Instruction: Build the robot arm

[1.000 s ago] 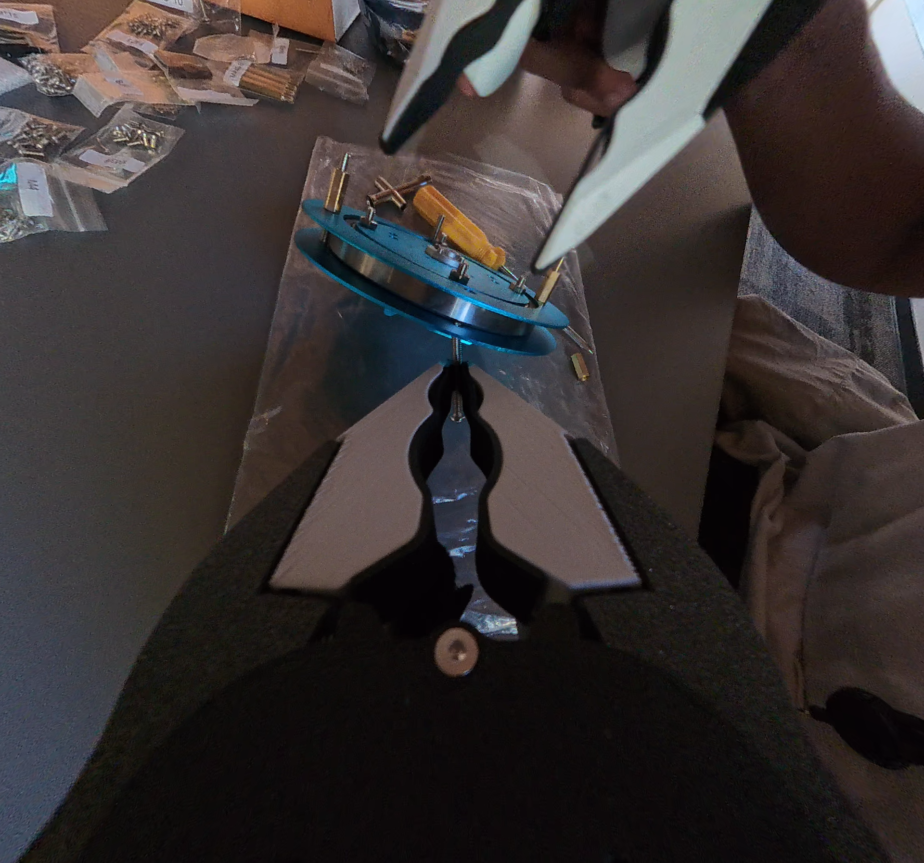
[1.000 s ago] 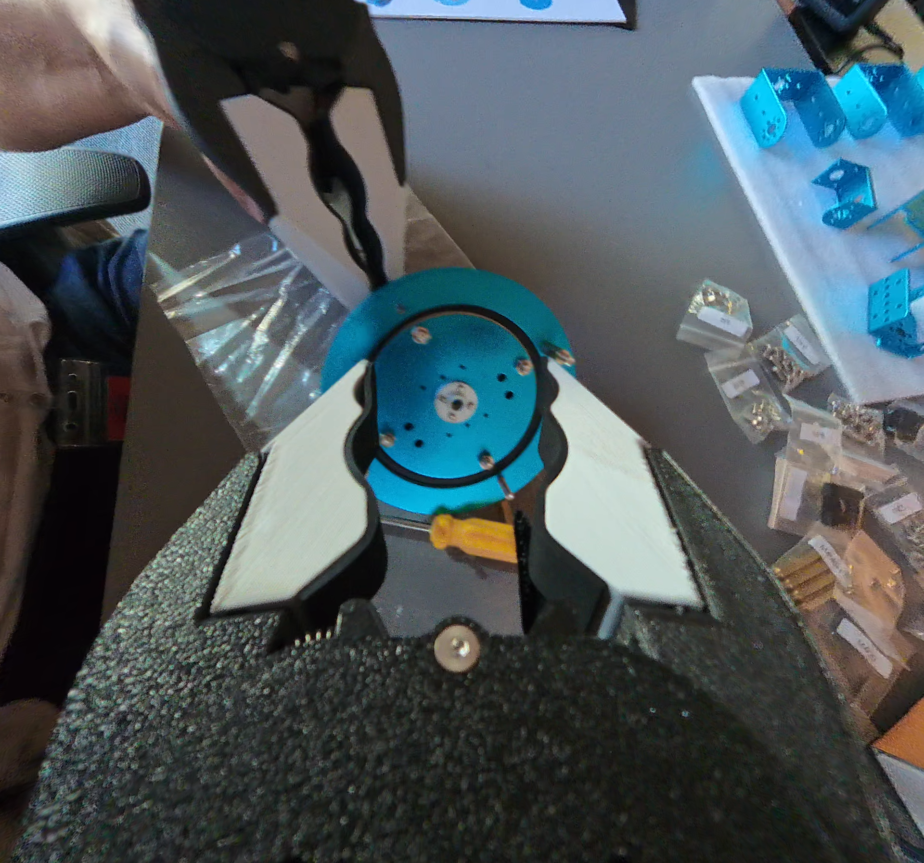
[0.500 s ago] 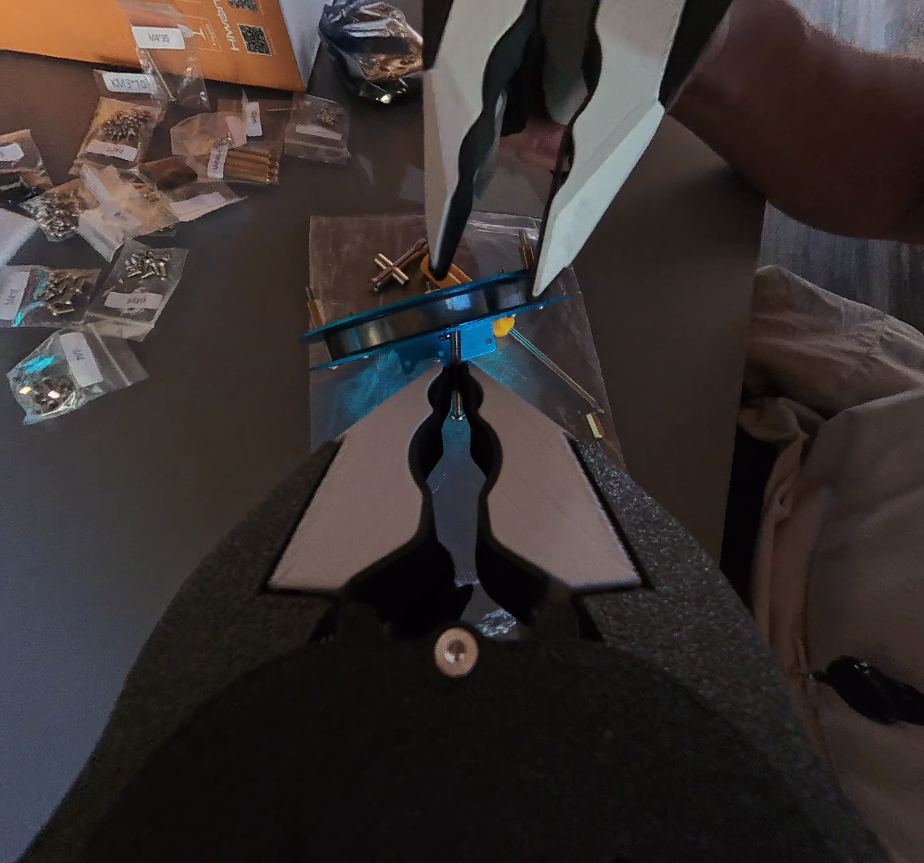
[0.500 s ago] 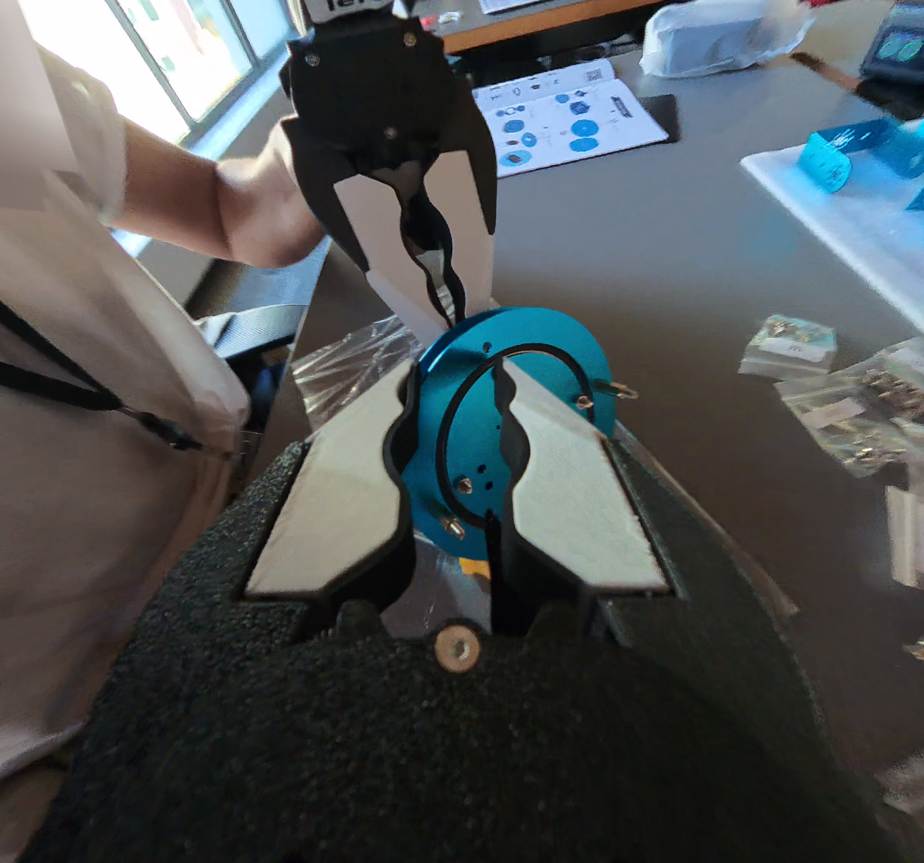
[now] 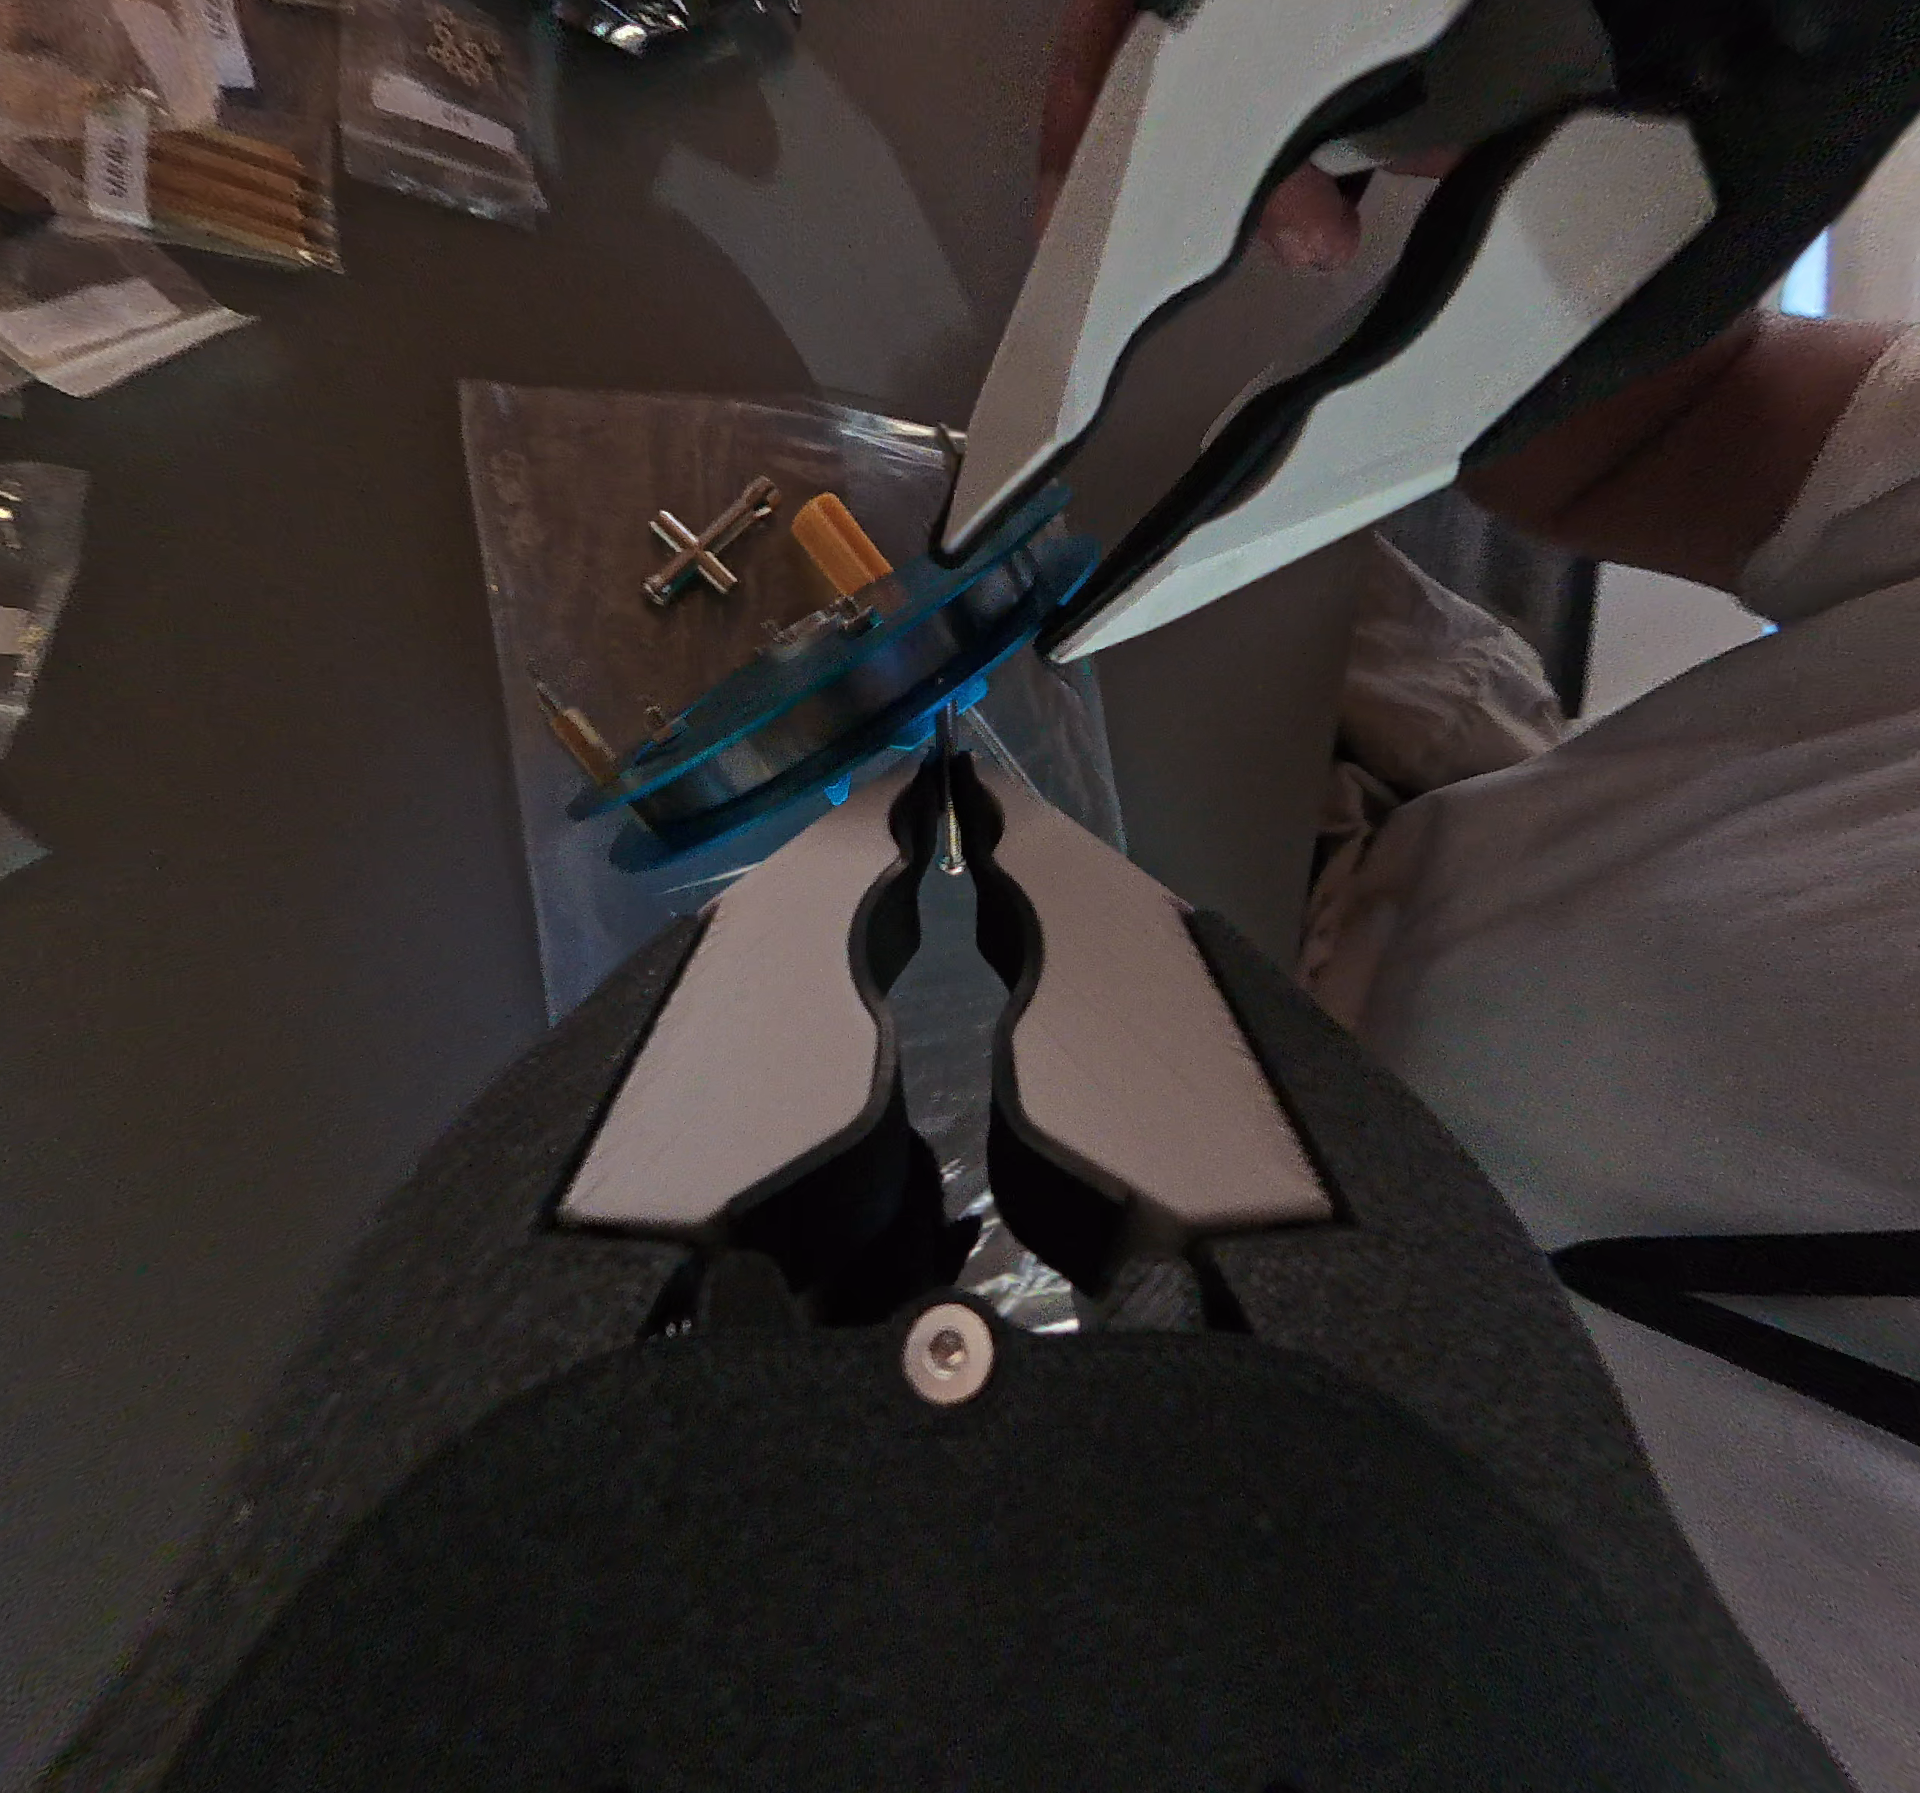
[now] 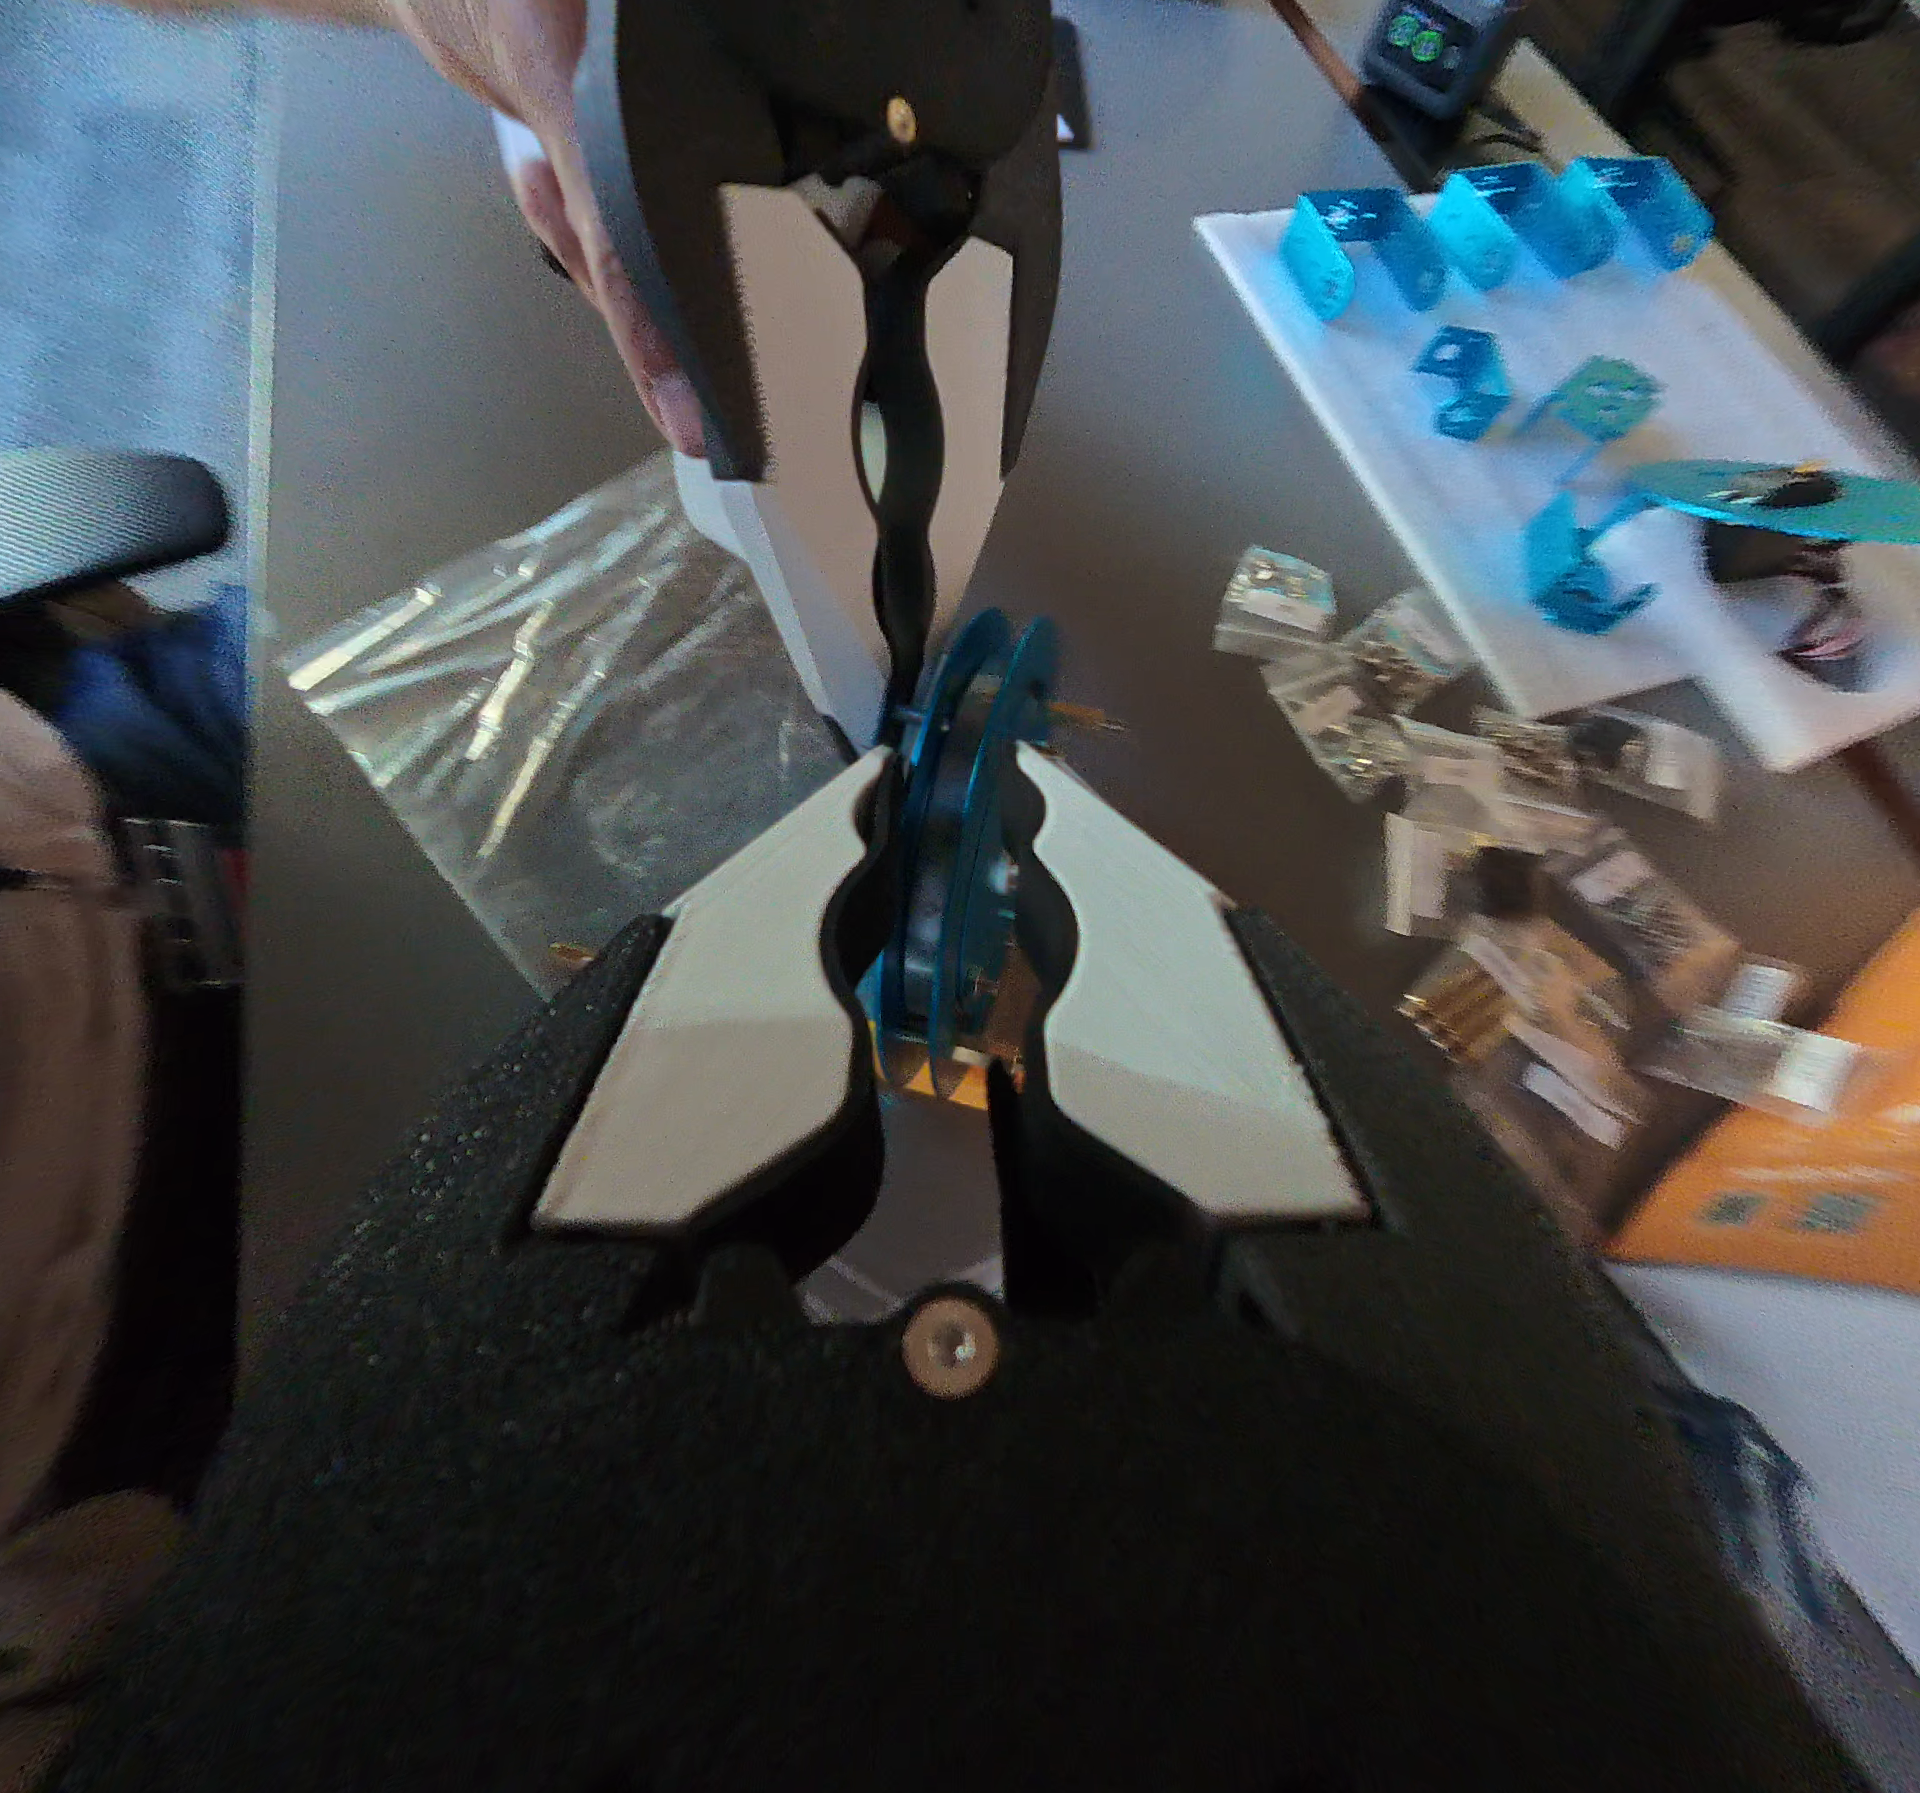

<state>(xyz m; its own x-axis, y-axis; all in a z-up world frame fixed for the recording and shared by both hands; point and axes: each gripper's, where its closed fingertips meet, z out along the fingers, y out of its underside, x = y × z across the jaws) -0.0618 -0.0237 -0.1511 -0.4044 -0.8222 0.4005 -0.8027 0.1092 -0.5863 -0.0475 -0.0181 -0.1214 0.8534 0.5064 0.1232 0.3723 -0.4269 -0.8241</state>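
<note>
Both grippers gripping one blue disc assembly above the plastic bag

The left gripper (image 5: 948,813) is pinching a small screw (image 5: 948,834) at the blue disc assembly (image 5: 831,694) edge, fingers nearly together. The right gripper (image 6: 951,808), angling down from the upper right in the left wrist view, is clamping the tilted discs over a clear plastic bag (image 5: 582,496) on the grey table (image 5: 260,808).

No writing can be read. White labels (image 5: 436,110) on the small clear parts bags (image 5: 457,50) blur out (the right wrist view smears them too). The orange box (image 6: 1787,1172) bears dark printed squares, and a small grey device (image 6: 1439,29) shows two green glowing marks.
</note>
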